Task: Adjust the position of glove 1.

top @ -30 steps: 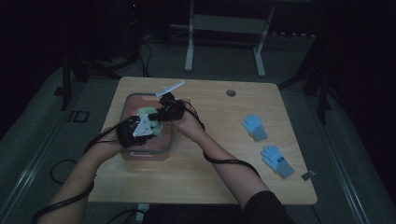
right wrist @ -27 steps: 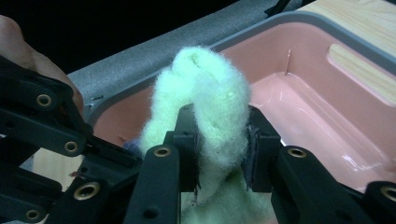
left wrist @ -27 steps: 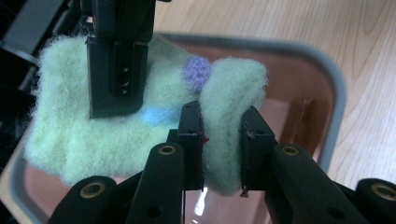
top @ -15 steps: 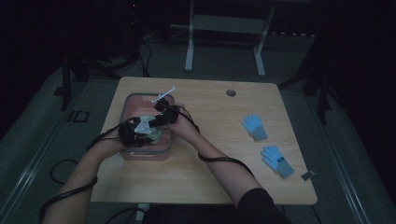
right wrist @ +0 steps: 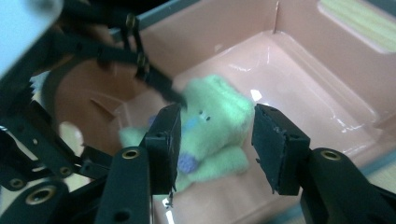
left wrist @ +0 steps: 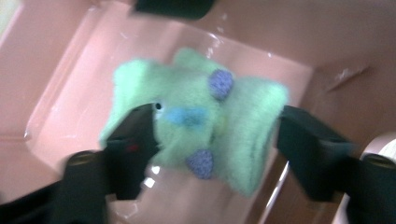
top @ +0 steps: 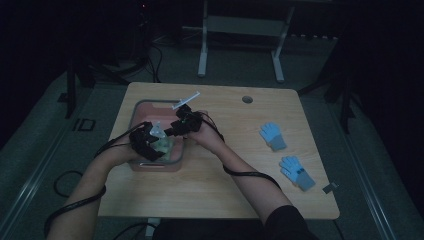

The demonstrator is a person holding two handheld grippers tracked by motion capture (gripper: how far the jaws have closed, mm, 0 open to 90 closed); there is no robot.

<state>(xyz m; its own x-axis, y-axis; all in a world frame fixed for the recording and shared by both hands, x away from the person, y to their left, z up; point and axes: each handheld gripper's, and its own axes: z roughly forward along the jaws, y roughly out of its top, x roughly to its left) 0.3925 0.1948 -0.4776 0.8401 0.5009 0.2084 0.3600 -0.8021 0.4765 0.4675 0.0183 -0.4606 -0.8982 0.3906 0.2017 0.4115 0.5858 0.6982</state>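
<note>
Inside the pink bin lies a green glove.

My grippers: black, two-jawed

I'm seeing the left gripper and right gripper trailing black cables along bare forearms, brass-ringed screws showing, dark sleeve.

Dim, murky high view; brighter, motion-blurred gripper views with glare

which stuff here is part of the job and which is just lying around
In the job: green glove, pink bin, left gripper, right gripper. Both grippers' jaws have just been opening, the glove between them.

Lying about: two blue gloves on the table, small tag.
</note>
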